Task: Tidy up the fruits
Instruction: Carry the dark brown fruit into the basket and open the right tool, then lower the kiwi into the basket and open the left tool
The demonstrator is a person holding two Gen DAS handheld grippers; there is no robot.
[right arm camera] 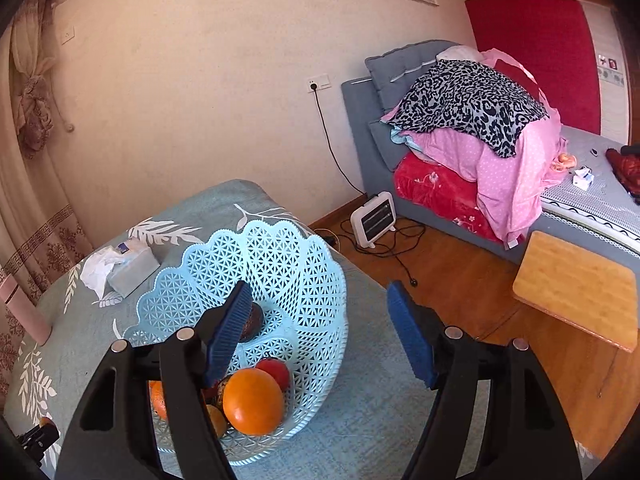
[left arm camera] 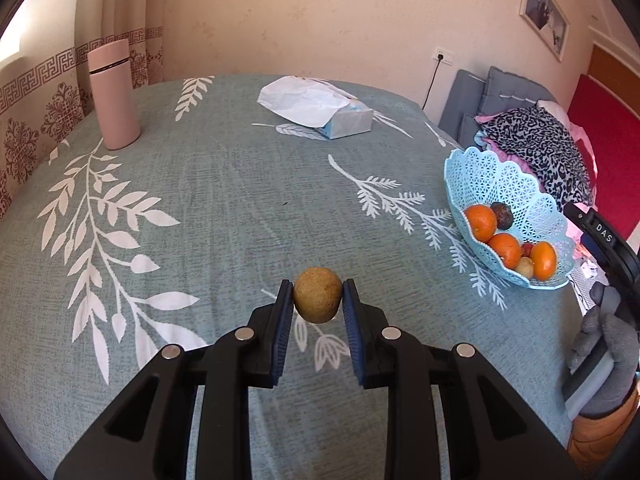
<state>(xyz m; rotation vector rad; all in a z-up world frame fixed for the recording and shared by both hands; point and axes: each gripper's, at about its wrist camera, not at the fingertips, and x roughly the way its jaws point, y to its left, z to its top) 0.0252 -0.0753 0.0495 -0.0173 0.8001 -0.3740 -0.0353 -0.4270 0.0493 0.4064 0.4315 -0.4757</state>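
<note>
The left gripper (left arm camera: 318, 300) clamps a kiwi (left arm camera: 318, 300); only the right gripper (right arm camera: 320, 328), spread empty, shows the heater (right arm camera: 374, 220).

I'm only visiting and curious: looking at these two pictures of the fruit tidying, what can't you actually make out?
- Left view: the basket wall hides the lower fruit; the small brown one can't be identified.
- Right view: the right hand-held gripper finger covers most of the dark fruit and part of the orange pile.
- Right view: the pink bottle is cut off by the left edge.
- Both views: the framed picture is too small to read.
</note>
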